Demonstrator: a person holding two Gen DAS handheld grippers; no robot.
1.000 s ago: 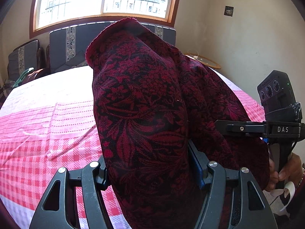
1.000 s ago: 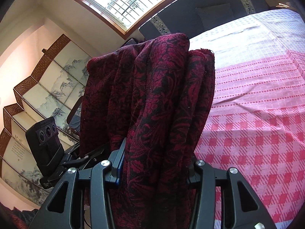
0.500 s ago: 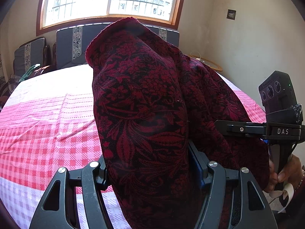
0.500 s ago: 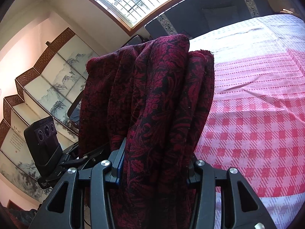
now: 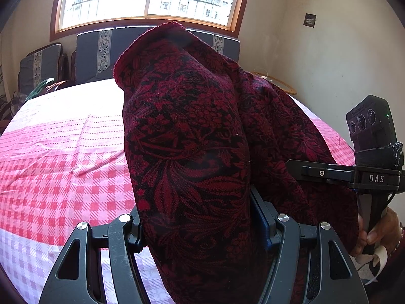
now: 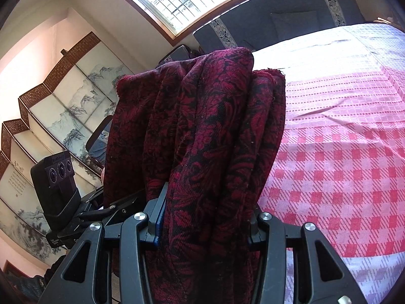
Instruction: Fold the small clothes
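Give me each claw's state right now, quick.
Left claw: closed on the dark red floral cloth, bunched between its fingers.
Right claw: closed on the same cloth, gathered in thick folds.

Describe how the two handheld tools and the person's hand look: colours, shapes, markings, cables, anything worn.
Both tools are black plastic. The left tool and the right tool have slotted triangular finger frames with silver screw heads and blue pad edges. Seen from the left wrist, the right one carries a boxy three-lens camera block with a small green light, white letters "DAS", and thin dark cables. The hand wears a thin bracelet.
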